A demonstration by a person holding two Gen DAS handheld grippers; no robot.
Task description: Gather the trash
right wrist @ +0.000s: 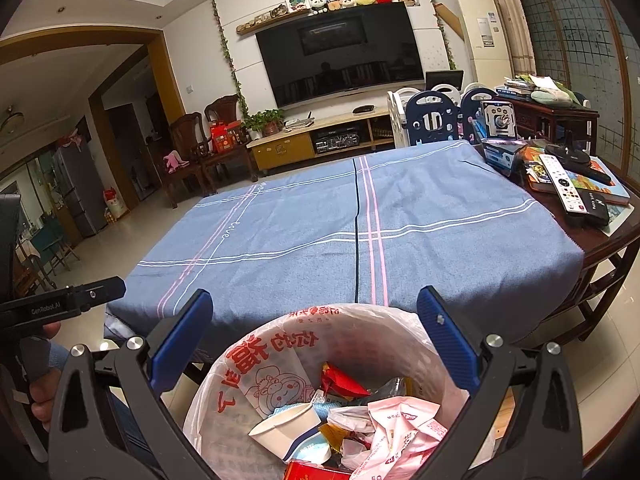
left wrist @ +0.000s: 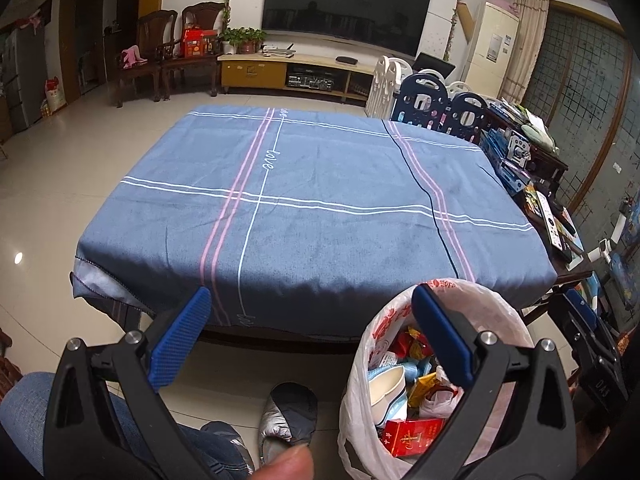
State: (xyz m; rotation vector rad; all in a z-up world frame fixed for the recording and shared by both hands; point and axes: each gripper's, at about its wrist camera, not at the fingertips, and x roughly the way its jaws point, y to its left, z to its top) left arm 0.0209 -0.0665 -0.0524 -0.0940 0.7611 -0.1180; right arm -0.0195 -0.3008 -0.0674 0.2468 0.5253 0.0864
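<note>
A bin lined with a white plastic bag (right wrist: 280, 360) with red print stands on the floor at the table's near edge. It holds a paper cup (right wrist: 286, 426), red wrappers (right wrist: 340, 380), a pink-white packet (right wrist: 404, 424) and a red box (left wrist: 412, 434). The bag also shows in the left wrist view (left wrist: 384, 320). My right gripper (right wrist: 316, 320) is open and empty right above the bin. My left gripper (left wrist: 312, 320) is open and empty, left of the bin, its right finger over the bin's rim.
The table bears a blue striped cloth (left wrist: 312, 200). Remotes, books and boxes (right wrist: 568, 184) lie on its bare right end. My leg and slippered foot (left wrist: 288, 412) are on the floor left of the bin. A TV stand (left wrist: 288, 72) and chairs (left wrist: 160, 56) stand far behind.
</note>
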